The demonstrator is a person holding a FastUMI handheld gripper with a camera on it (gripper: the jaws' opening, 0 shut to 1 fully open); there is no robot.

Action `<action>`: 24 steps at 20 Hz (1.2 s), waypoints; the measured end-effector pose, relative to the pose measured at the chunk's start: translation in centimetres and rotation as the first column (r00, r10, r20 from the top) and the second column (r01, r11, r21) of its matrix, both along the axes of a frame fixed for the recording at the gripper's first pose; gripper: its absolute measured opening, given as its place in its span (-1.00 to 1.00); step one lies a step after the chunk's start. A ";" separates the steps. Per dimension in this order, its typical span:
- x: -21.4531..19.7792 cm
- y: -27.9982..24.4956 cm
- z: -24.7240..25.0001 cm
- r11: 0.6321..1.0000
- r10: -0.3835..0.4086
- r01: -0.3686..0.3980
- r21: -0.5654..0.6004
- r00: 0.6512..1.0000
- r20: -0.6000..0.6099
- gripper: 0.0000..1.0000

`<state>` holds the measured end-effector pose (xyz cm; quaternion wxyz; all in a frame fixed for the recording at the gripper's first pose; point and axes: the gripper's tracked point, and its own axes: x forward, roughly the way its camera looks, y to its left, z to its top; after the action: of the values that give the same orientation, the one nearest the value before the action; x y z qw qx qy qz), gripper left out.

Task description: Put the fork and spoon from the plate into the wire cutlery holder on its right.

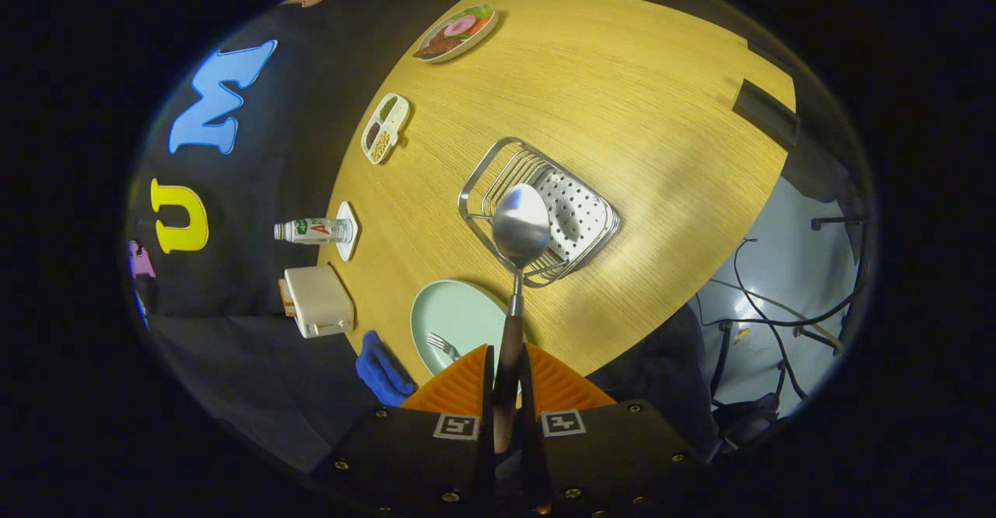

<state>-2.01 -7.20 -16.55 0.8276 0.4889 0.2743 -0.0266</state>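
Note:
My gripper [506, 362] is shut on the dark handle of the spoon [520, 226], which sticks straight out ahead of the orange fingers [459, 387]. The spoon's bowl hangs above the near side of the wire cutlery holder [538, 211], a chrome basket with a perforated plate inside. The pale green plate [459, 320] lies on the wooden table just ahead of the left finger. The fork [443, 344] rests on the plate, its tines showing and its handle hidden behind the left finger.
A blue cloth [381, 370] lies beside the plate at the table's edge. Along that edge stand a cream toaster [317, 300], a small bottle [313, 230] on a white coaster, a divided snack tray [385, 127] and a plate of food [456, 33]. Cables trail on the floor beyond the table.

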 end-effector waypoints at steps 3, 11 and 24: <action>0.2 -0.4 1.0 1.000 -0.024 0.024 0.008 0.999 0.029 -0.32; -0.5 -0.9 1.3 0.999 -0.049 0.049 0.000 0.997 0.053 -0.06; -1.3 0.5 2.6 0.999 -0.047 0.046 0.023 0.995 0.092 -0.06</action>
<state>-3.34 -6.69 -13.92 0.8335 0.5044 0.2243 -0.0203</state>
